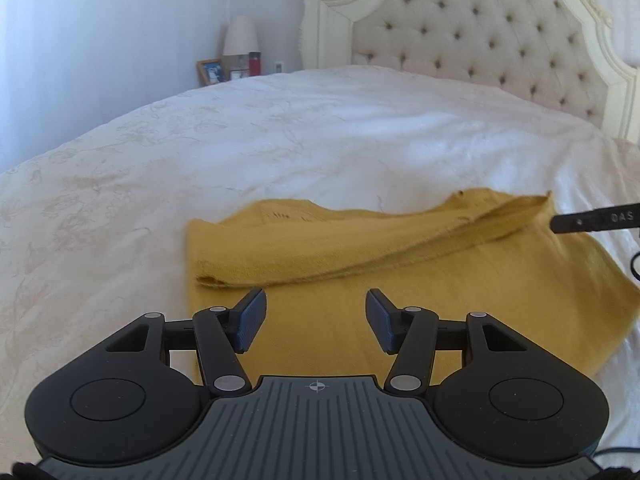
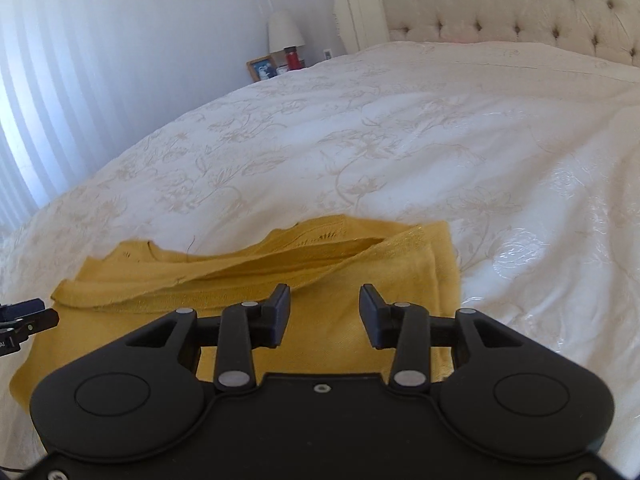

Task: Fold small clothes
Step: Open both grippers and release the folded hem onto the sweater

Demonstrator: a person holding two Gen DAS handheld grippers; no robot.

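L side first: white wall, then a nightstand w/ a framed photo (image 1: 209, 71), a white lamp (image 1: 239, 36) and a red bottle (image 1: 255, 63) standing close together. Cream tufted headboard (image 1: 484, 36) fills the far R of the room. White floral bedspread (image 1: 280, 140) covers the whole bed.

Yellow garment (image 1: 320, 248) lies on the near part of the bedspread, mostly flat, w/ a flap folded across the top so its edge runs diagonally from low L to high R. Neck opening shows along the far edge in the right wrist view.

Left gripper (image 1: 316, 320) hangs over the garment's near L portion, jaws roughly half apart, nothing between the pads; blue fingertips (image 1: 252, 318) clear of the cloth, no pinch visible. Cannot tell if they graze the fabric below.

Right gripper (image 2: 325, 316) hangs over the garment's R half, jaws also part-way apart, empty; only yellow cloth seen through the gap. Its tip pokes into the left wrist view at the R edge, just beside the fold's high corner. The left gripper's tip likewise shows at the L edge of the right wrist view, near the garment's L corner.
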